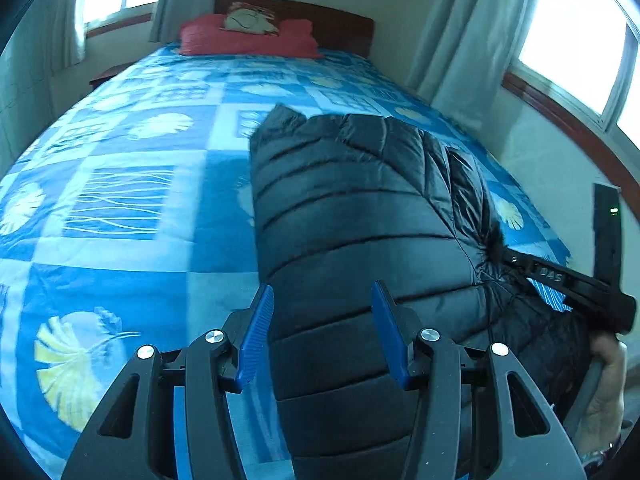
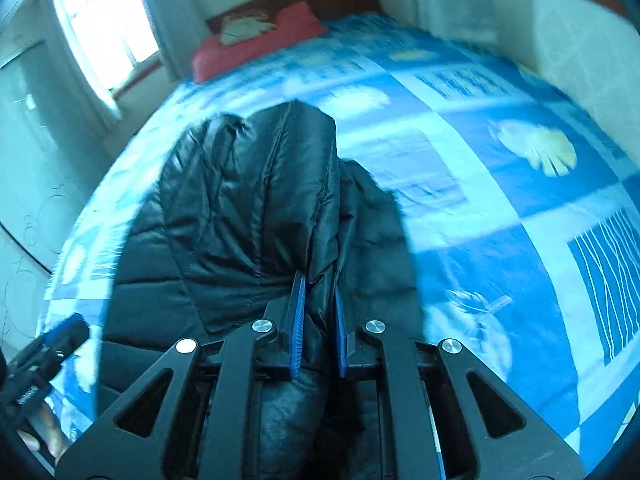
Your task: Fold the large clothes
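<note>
A black quilted puffer jacket lies on the blue patterned bedspread, near the bed's right side. My left gripper is open, its blue pads on either side of the jacket's near edge, nothing clamped. In the left wrist view the right gripper comes in from the right and bites the jacket's side. In the right wrist view the right gripper is shut on a fold of the jacket, which hangs up from the bedspread. The left gripper's body shows at the lower left.
Red pillows and a dark wooden headboard are at the far end. Curtained windows and a wall run close along the bed's right side. A small wooden table stands at the far left.
</note>
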A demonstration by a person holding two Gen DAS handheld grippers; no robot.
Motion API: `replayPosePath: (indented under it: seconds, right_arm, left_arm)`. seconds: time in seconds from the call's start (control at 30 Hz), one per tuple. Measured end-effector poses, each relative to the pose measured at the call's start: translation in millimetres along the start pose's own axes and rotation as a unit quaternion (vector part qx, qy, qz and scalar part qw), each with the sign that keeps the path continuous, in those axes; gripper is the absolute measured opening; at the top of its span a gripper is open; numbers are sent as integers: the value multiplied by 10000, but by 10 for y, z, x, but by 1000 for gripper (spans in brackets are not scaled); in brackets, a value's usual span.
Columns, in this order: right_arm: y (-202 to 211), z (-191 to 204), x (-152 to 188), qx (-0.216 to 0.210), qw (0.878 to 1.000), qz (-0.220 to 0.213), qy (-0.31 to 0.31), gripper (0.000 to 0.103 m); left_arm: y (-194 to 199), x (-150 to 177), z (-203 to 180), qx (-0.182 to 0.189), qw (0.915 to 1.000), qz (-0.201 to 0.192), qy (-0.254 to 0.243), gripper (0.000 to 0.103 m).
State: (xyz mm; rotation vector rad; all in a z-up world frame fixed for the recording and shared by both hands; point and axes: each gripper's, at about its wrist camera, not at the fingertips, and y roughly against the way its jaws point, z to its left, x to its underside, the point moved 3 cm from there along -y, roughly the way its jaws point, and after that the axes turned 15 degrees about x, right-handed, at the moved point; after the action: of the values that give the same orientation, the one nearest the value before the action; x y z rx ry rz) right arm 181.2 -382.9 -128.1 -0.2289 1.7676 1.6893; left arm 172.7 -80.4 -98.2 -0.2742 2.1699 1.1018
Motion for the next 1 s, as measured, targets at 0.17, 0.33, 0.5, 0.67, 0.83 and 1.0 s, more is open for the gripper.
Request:
replayPosePath:
  seconds: [0.17,0.33,0.5,0.67,0.83,1.0]
  right_arm:
    - [-358,-185,125,-144,9994,291,-122,15]
    - [-512,-138,173,-97,9996,269,-61,17]
    - [-422,-122,159,13,9998,183,17,18]
    - [-148,-169,127,342,9994,68,-15,41]
    - [328,-231,130,709,9968,-347,-83,51]
    - [849,22,302,323,9964,-755,217,30]
  left_arm:
    - [-384,85,-135,-173,9990,291,-301,57]
    - [-600,148,-69,-368,9975,446,-409,57]
    - [-590,168,-71,-428,9972,405,-464,57]
    - [-523,159,-75,-420,9976,337,-430,57]
    - [-430,159,-66,-323,9987,248,-320,57]
    - [-162,193,-77,-225,9996,-47,-179,57]
